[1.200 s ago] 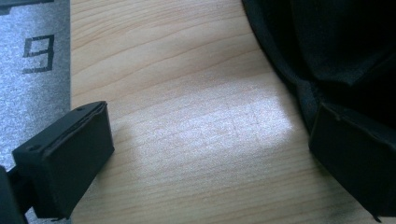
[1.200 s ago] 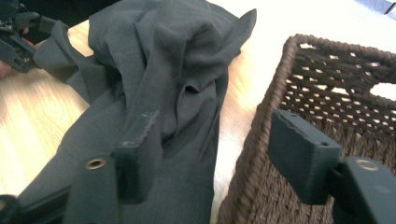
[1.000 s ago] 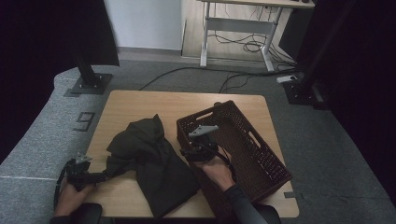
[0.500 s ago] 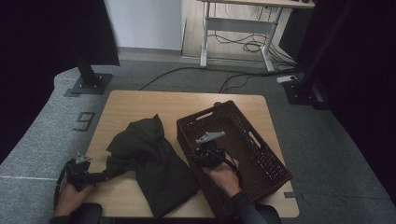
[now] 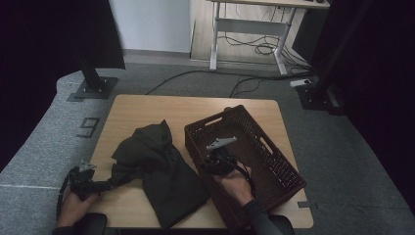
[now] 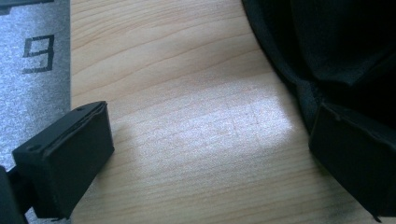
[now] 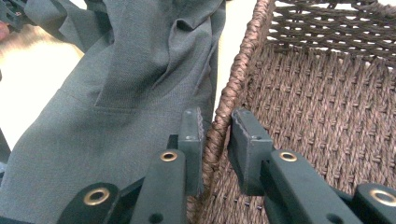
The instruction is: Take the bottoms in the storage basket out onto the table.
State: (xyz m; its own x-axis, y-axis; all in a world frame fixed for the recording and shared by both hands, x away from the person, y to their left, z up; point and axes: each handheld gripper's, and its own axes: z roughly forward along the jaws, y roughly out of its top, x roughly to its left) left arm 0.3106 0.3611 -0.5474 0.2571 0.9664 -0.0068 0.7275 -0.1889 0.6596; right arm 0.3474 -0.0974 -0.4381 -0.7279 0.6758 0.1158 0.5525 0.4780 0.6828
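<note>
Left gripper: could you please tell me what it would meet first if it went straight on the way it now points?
Probably the dark garment. The left gripper has open jaws low over the wooden table, its right jaw already at the cloth's edge. Straight ahead between them lies bare wood, though depth is hard to judge.

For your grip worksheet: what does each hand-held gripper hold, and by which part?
Right hand-held gripper: wicker basket, by its rim. Left hand-held gripper: open, nothing held.

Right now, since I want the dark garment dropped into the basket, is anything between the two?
Nothing lies between them: the garment sits right beside the basket. The right tool, whose jaws have just been closing, grips the basket's near rim.
</note>
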